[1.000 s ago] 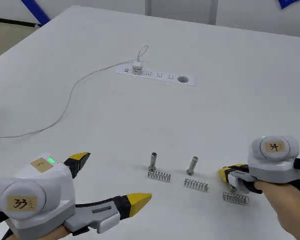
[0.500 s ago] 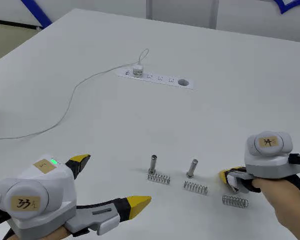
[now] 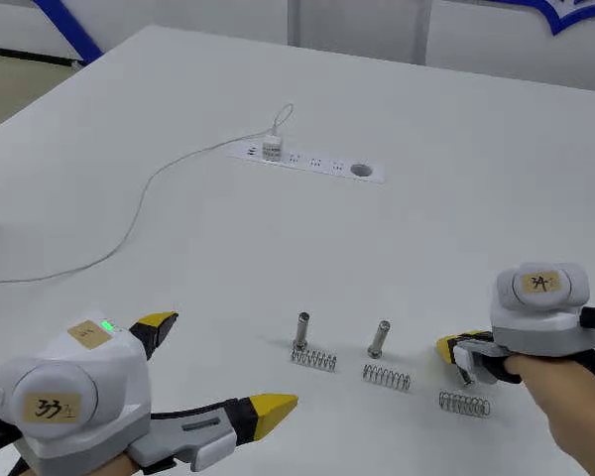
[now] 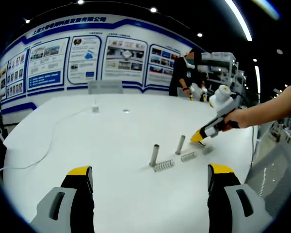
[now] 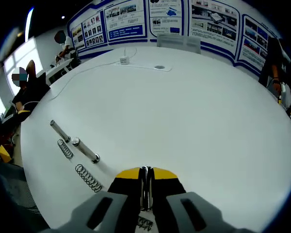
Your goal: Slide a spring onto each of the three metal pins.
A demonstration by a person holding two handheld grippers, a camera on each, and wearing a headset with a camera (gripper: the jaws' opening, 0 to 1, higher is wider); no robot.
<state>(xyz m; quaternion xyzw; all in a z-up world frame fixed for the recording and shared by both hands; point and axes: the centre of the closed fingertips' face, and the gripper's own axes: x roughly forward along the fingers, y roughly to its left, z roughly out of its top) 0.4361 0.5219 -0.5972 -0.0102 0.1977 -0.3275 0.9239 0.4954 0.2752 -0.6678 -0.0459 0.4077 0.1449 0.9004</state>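
Two metal pins stand upright on the white table, the left pin [image 3: 302, 330] [image 4: 155, 155] and the middle pin [image 3: 380, 337] [image 4: 180, 144]. A spring lies in front of each: the left spring [image 3: 313, 358] and the middle spring [image 3: 387, 377]. A third spring [image 3: 464, 403] lies further right. My right gripper [image 3: 458, 355] [image 5: 145, 175] is shut on the third pin [image 5: 145, 189], just above and behind that spring. At the lower left, my left gripper [image 3: 216, 363] [image 4: 150, 172] is wide open and holds nothing, well short of the pins.
A white power strip [image 3: 307, 160] with a plugged-in charger lies at mid table, and its cable [image 3: 139, 203] trails to the left edge. A person stands beyond the table's far side in the left gripper view.
The head camera has tilted, so the whole picture sits a little lower. My right gripper has risen slightly above the third spring, with the pin still in it. The left gripper has barely moved.
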